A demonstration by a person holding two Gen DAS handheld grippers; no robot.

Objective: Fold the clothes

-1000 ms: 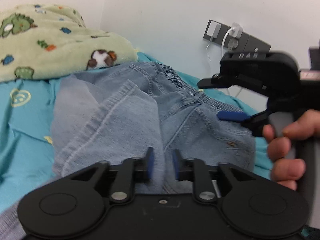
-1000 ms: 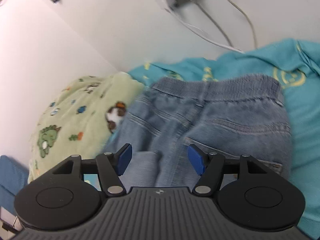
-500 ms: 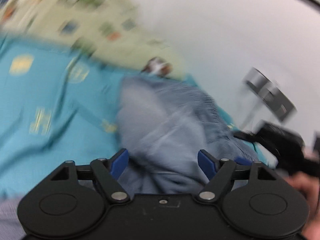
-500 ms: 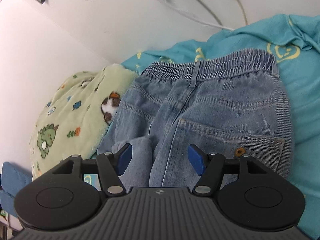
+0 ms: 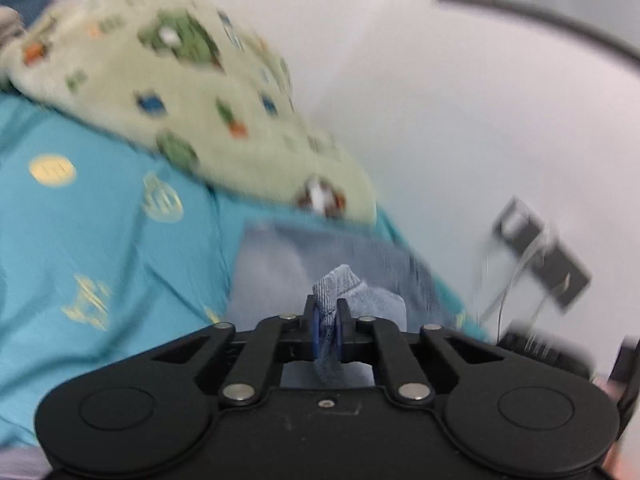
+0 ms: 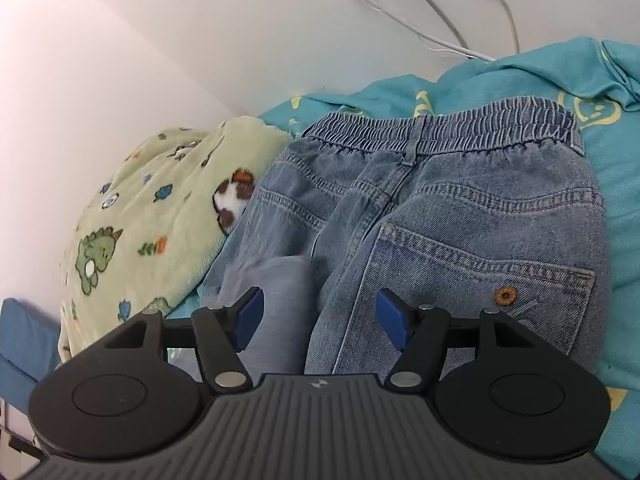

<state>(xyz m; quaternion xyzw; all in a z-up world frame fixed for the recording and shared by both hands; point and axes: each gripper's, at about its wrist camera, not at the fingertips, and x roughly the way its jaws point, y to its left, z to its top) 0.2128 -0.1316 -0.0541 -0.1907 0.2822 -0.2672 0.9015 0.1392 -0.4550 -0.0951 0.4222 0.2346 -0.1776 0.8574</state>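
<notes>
I am gripping a bunched fold of the blue jeans (image 5: 340,284) in my left gripper (image 5: 327,330), its pads clenched tight on the denim (this view is blurring). My right gripper (image 6: 318,318) is hovering with fingers spread over the jeans' seat, pinching nothing. The jeans are lying on a teal bedsheet (image 6: 616,184), beside a green dinosaur blanket (image 6: 160,208).

A home bedroom — teal patterned bedsheet (image 6: 616,184), dinosaur-print fleece blanket (image 6: 132,236), wall socket (image 5: 544,256) with chargers.
</notes>
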